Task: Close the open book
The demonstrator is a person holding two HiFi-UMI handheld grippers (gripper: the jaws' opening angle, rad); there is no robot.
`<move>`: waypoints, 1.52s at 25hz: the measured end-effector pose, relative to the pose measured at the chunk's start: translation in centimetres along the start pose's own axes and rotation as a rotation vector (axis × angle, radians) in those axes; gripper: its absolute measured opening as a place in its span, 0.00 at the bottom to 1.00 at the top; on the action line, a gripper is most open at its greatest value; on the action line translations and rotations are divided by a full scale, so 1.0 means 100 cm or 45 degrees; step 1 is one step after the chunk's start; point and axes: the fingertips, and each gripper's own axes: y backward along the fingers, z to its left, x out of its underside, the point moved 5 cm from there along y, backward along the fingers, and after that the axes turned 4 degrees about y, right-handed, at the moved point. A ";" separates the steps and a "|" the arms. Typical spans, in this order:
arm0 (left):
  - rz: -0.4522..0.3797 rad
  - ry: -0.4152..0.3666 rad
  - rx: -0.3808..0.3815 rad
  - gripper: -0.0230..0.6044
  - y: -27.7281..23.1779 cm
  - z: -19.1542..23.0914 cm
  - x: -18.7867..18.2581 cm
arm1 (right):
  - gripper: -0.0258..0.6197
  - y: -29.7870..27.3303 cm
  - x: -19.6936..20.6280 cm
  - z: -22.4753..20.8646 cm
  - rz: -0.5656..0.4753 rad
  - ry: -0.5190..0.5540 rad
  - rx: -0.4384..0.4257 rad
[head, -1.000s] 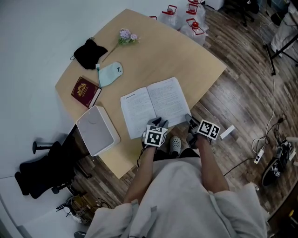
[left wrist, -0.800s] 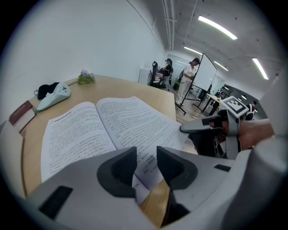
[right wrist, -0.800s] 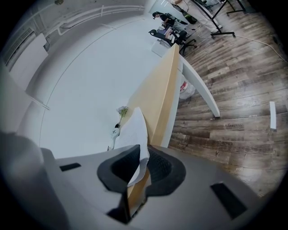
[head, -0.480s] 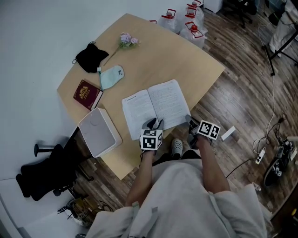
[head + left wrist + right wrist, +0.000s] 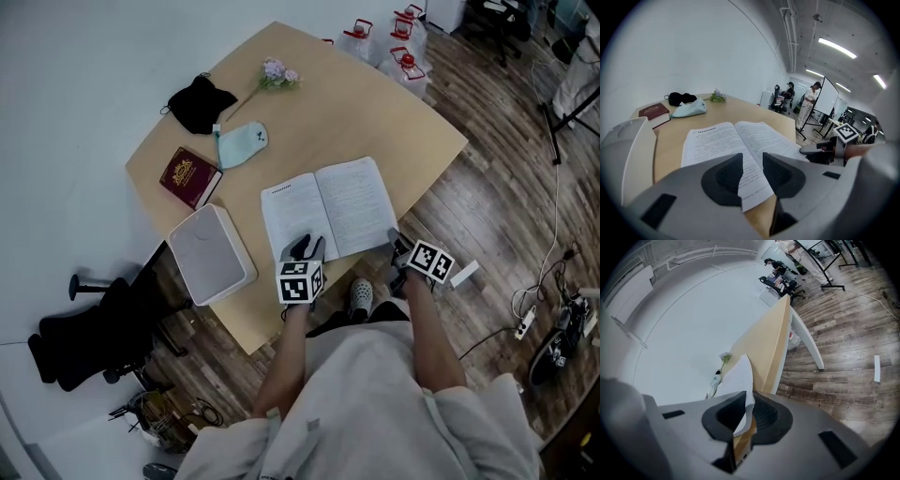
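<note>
The open book [image 5: 323, 208] lies flat near the table's front edge, white text pages up. My left gripper [image 5: 305, 249] hovers just above the near edge of the left page [image 5: 717, 143]. Its jaws [image 5: 752, 161] stand apart, closing slightly, and pinch nothing. My right gripper [image 5: 399, 244] is at the book's right edge by the table edge. In the right gripper view it [image 5: 749, 405] is shut on the edge of the right-hand pages [image 5: 739, 376], which rise a little between the pads.
A white box [image 5: 211, 255] sits left of the book. Behind it lie a dark red book [image 5: 190, 176], a pale blue pouch [image 5: 239, 145], a black cloth [image 5: 202, 101] and a flower sprig [image 5: 277, 73]. Water jugs [image 5: 392, 45] stand on the floor beyond the table.
My left gripper has lifted and drifted left, off the book's near edge by the spine to above the left page. The right gripper has stayed at the right edge.
</note>
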 end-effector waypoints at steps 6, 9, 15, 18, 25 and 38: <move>-0.052 0.032 -0.011 0.25 0.020 0.019 -0.004 | 0.10 -0.002 0.000 0.009 -0.034 0.064 0.058; -0.076 0.055 -0.023 0.23 0.029 0.029 -0.003 | 0.10 -0.003 0.001 0.012 -0.049 0.076 0.073; -0.090 0.039 -0.051 0.16 0.050 0.042 0.000 | 0.10 0.000 0.005 0.014 -0.080 0.089 0.135; -0.107 0.052 -0.057 0.11 0.058 0.047 0.001 | 0.10 0.001 0.004 0.020 -0.099 0.107 0.149; -0.136 0.059 -0.050 0.07 0.073 0.055 0.004 | 0.10 0.008 0.012 0.029 -0.132 0.124 0.179; -0.163 0.113 0.002 0.07 0.098 0.058 0.026 | 0.10 0.040 0.019 0.030 -0.244 0.111 0.221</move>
